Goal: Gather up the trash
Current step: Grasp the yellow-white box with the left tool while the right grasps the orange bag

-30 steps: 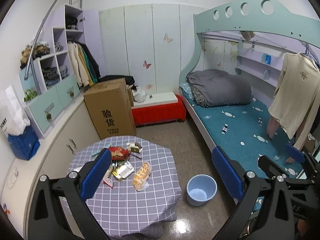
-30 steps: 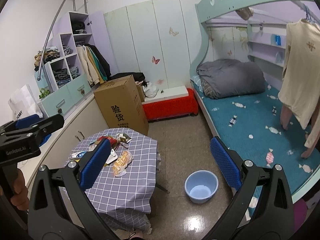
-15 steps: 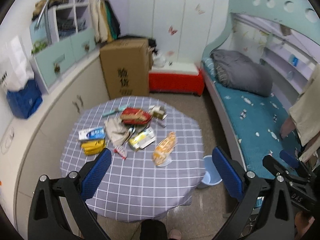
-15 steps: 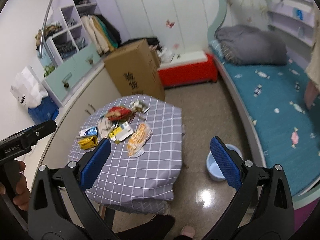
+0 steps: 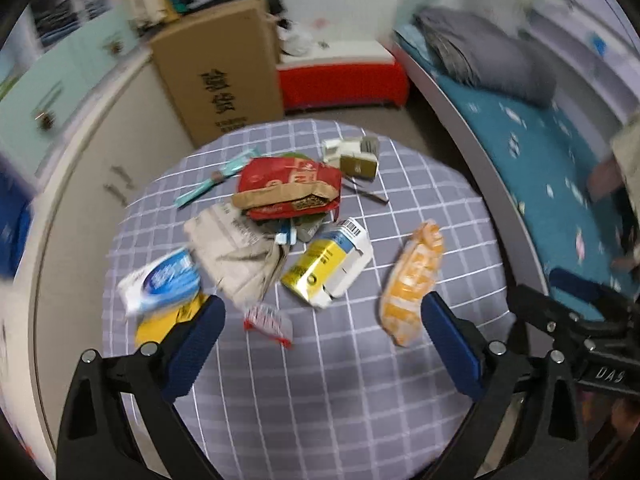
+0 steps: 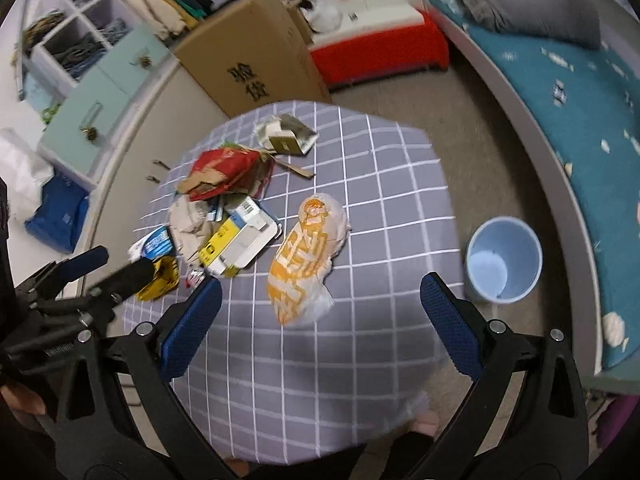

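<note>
Since earlier: both tools were brought down over the surface [image 6: 360, 360] | step: approach | left tool [image 5: 322, 340] and right tool [image 6: 320, 316] released, nothing held | trash on surface, orange wrapper [image 6: 308, 256] nearest right tool | next: wrapper to be gripped, carried to blue bucket [image 6: 504, 260] on floor

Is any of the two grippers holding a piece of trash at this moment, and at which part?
Nothing is held. The left gripper and the right gripper are both open above the table, with no trash between their fingers.

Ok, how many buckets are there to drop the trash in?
1. The light blue bucket stands on the floor to the right of the table, between it and the bed. The left wrist view does not show it.
</note>
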The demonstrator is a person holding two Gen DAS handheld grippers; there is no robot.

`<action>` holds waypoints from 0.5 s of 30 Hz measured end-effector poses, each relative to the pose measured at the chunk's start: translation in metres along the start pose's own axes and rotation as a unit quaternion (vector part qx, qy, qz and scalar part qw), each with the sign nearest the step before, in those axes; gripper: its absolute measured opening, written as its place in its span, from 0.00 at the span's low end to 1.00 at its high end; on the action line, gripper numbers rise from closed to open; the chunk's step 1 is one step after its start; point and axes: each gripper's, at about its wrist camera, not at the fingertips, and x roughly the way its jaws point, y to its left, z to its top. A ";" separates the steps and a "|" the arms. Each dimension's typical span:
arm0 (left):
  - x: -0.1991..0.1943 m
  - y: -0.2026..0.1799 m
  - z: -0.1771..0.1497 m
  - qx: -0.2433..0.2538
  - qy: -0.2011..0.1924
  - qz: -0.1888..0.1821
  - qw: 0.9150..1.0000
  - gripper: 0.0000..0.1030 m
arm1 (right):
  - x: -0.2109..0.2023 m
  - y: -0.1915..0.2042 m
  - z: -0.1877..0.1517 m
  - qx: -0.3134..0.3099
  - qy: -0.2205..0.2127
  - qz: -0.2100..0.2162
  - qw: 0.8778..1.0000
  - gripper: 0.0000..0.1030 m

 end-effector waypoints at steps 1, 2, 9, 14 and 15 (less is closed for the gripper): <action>0.009 0.000 0.003 0.011 0.008 -0.004 1.000 0.92 | 0.011 0.001 0.003 0.007 0.007 -0.004 1.000 0.94; 0.026 0.001 0.007 0.030 0.021 -0.011 0.999 0.90 | 0.021 0.002 0.005 0.013 0.012 -0.009 1.000 0.94; 0.096 -0.005 0.020 0.106 0.068 -0.016 0.992 0.66 | 0.078 -0.006 0.014 0.066 0.042 -0.027 0.997 0.85; 0.116 -0.008 0.018 0.132 0.092 -0.029 0.987 0.44 | 0.107 -0.004 0.016 0.085 0.063 -0.021 0.994 0.66; 0.116 -0.009 0.018 0.137 0.088 -0.030 0.986 0.43 | 0.111 -0.004 0.015 0.089 0.069 -0.014 0.994 0.65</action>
